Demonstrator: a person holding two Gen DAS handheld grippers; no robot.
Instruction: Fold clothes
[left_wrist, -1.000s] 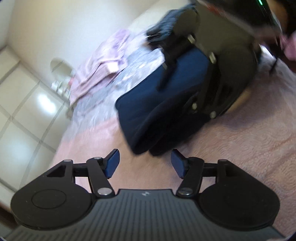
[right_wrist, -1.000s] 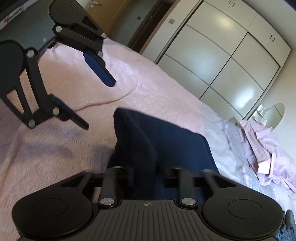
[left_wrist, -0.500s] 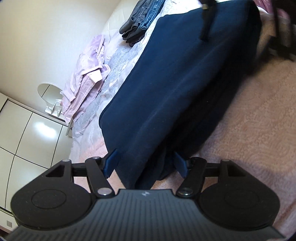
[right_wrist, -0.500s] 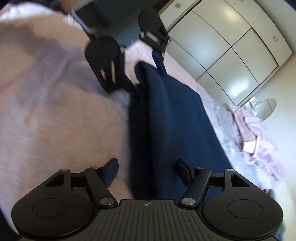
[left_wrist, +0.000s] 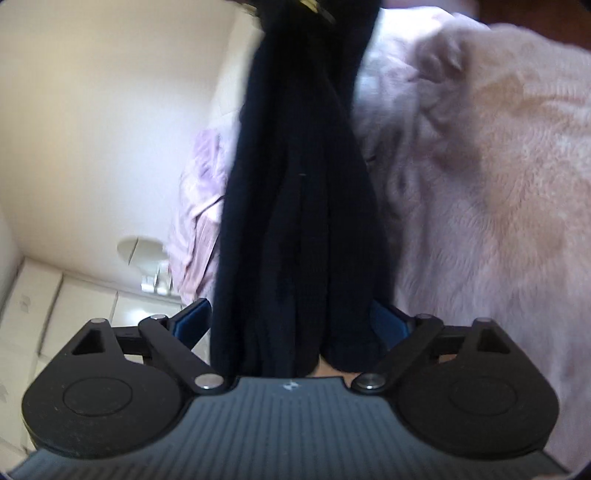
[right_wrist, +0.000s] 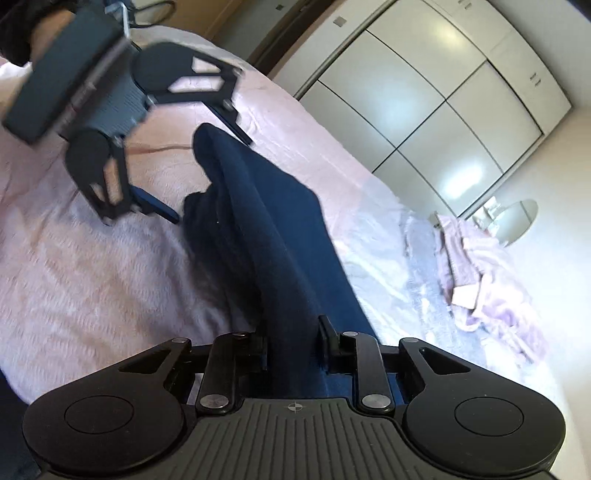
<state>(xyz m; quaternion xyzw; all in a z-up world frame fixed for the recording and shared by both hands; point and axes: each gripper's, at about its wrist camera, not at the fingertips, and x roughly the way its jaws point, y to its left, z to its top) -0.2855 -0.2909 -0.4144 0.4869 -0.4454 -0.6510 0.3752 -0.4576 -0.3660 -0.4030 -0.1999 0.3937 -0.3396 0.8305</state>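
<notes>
A person stands over a bed covered in a pink bedspread (right_wrist: 85, 280), holding a two-finger gripper in each hand. Between the two tools stretches a navy garment (right_wrist: 273, 236), thick and already doubled into a long band that lies across the bedspread.

The right gripper (right_wrist: 293, 347) has its jaws drawn narrow and pinched on one end of the navy cloth, which bunches up between them. The left gripper (left_wrist: 291, 325) sits at the opposite end. Its jaws stand wide, with the thick stack of cloth lying between the blue pads (left_wrist: 192, 323); the pads appear to flank the fabric rather than squeeze it, so this end looks not yet gripped. The left wrist view is blurred, which makes contact hard to judge.

To do this step well, the left jaws should close on every layer of the stack, not only the top one, before anything is lifted. Both ends should then rise level and travel together, keeping the band taut so it does not sag or twist. A loose layer slipping out at the left end seems the main risk.

A crumpled lilac garment (right_wrist: 480, 273) lies further up the bed, and white wardrobe doors (right_wrist: 424, 103) stand beyond.
</notes>
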